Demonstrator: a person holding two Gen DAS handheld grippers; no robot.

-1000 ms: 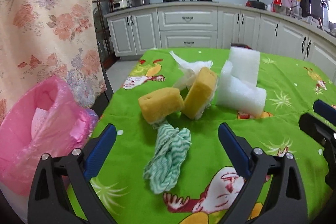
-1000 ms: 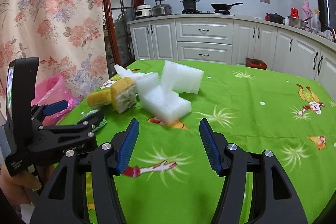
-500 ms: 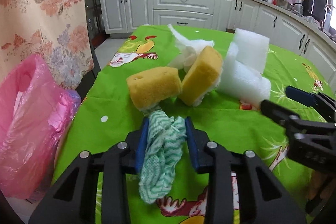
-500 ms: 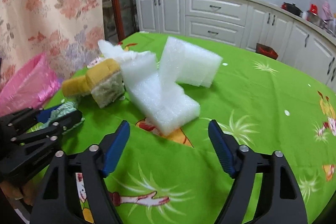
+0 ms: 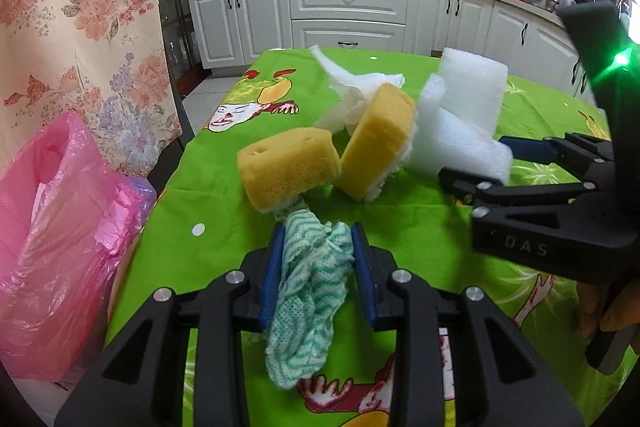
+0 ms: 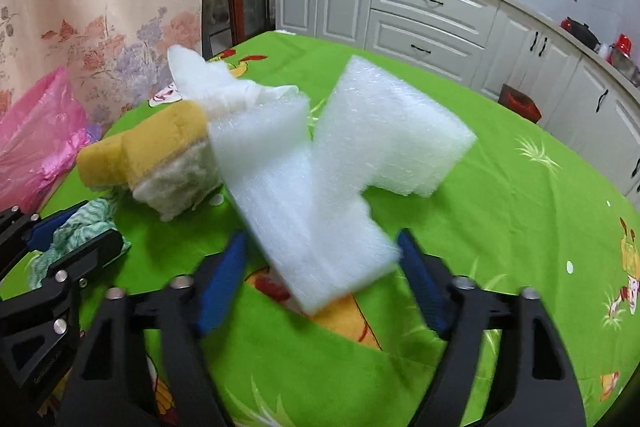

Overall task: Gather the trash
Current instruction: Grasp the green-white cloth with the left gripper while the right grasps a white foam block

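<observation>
1. Now: left gripper (image 5: 316, 267) has its blue pads pressed in on the green-striped rag (image 5: 310, 291). Rag bunches between the pads and hangs limp below them, tail draping toward the camera. Grip looks firm.

2. Right gripper (image 6: 320, 279) has just been narrowing its jaws, yet they stand wide. Near end of the white foam strip (image 6: 316, 223) sits between the pads. A gap shows on the left pad's side; the right pad looks at or near the foam edge, blurred. I judge it not gripped.

3. Key relation: foam strip's long axis runs away from the right claw, up and to the left, so the pads span its short width. A second foam block (image 6: 392, 135) leans against it farther on, to the right.

4. Two yellow sponges (image 5: 290, 167) lie just ahead of the left claw, the nearer one touching the rag's far tip. Crumpled white paper (image 5: 356, 95) lies behind them.

5. Pink bag (image 5: 56, 251) hangs off the table edge, left of the left claw and close by. Left hand is the nearer one; I judge a short swing left drops the rag in.
</observation>
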